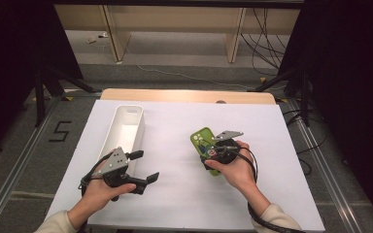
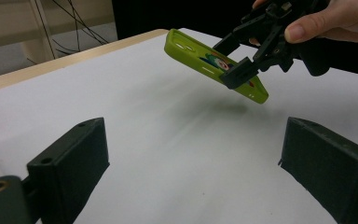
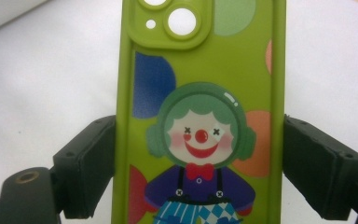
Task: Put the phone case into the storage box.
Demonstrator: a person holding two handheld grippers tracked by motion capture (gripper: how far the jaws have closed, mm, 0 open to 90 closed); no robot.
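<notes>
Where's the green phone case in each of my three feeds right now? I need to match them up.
High view: the green phone case is right of centre, clamped by the right gripper.
Left gripper view: the case is at upper right, lifted off the table, camera end pointing left.
Right gripper view: the case runs up the middle between the jaws.
Shared landmark: the white table cover.

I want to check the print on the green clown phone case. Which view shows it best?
The right gripper view: the green clown phone case sits close, print facing the camera. The left gripper view shows it tilted, lifted off the table; the high view, small.
</notes>
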